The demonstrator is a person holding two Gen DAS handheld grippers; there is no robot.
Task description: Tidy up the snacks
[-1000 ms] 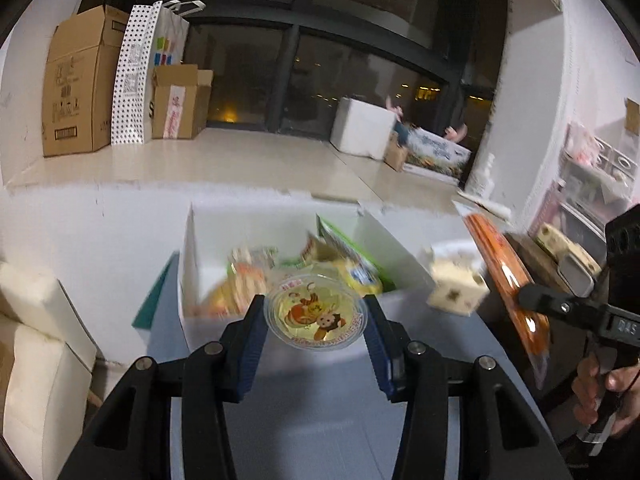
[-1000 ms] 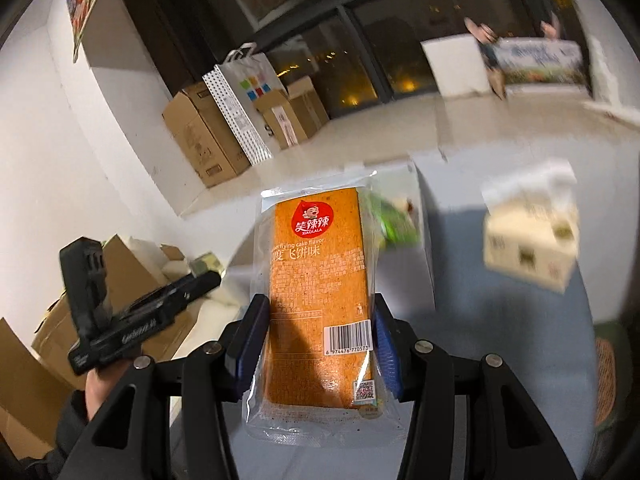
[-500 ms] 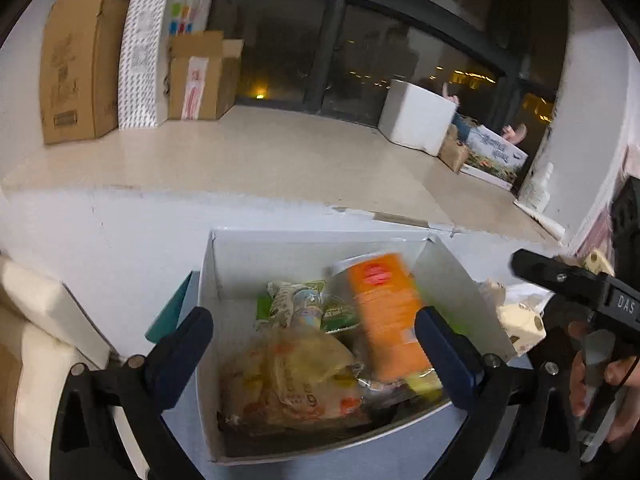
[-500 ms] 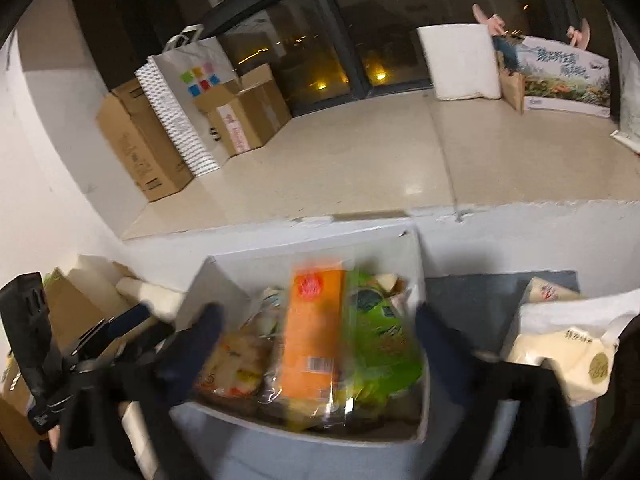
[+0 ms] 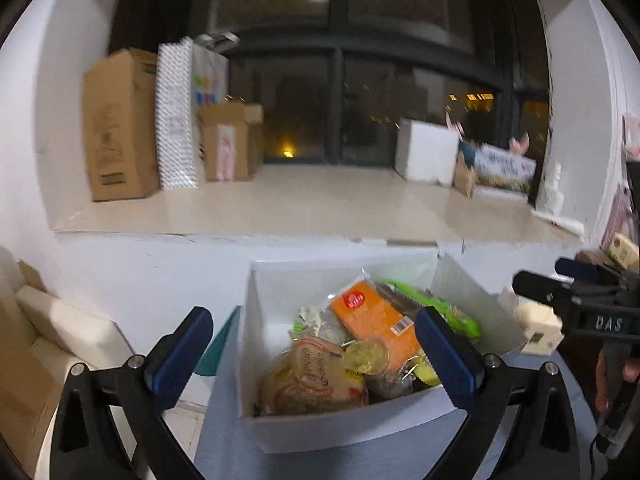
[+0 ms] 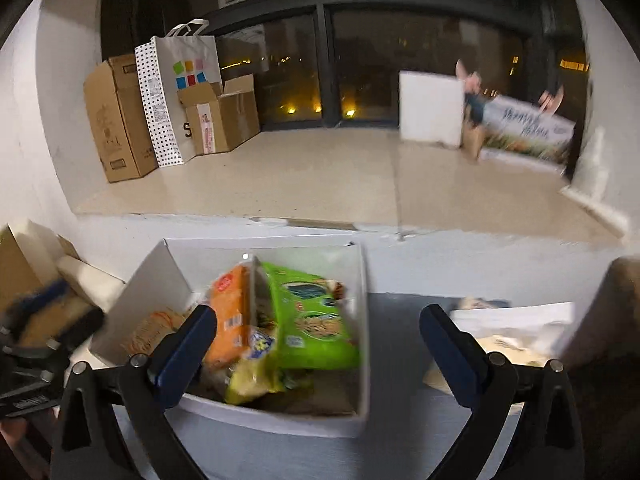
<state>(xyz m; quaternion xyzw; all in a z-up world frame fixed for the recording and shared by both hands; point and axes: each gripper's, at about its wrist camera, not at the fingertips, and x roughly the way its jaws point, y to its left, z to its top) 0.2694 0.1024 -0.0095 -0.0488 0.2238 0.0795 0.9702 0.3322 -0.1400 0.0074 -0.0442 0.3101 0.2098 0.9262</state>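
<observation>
1. My left tool (image 5: 312,354) stands spread wide with nothing between its blue pads, low in the frame in front of the white box (image 5: 340,426).
2. My right tool (image 6: 318,350) is equally wide apart and empty; both tools have just been opening.
3. The orange cake packet (image 5: 374,322) lies inside the box at centre frame, tilted against the green snack bag (image 6: 316,320).
4. The round jelly cup (image 5: 366,356) rests among the snacks, just below the orange packet, beside a tan wrapped packet (image 5: 312,376).
5. The box sits on the grey desk (image 5: 320,464).
6. A tissue pack (image 6: 516,332) lies at lower right in the right view.
</observation>
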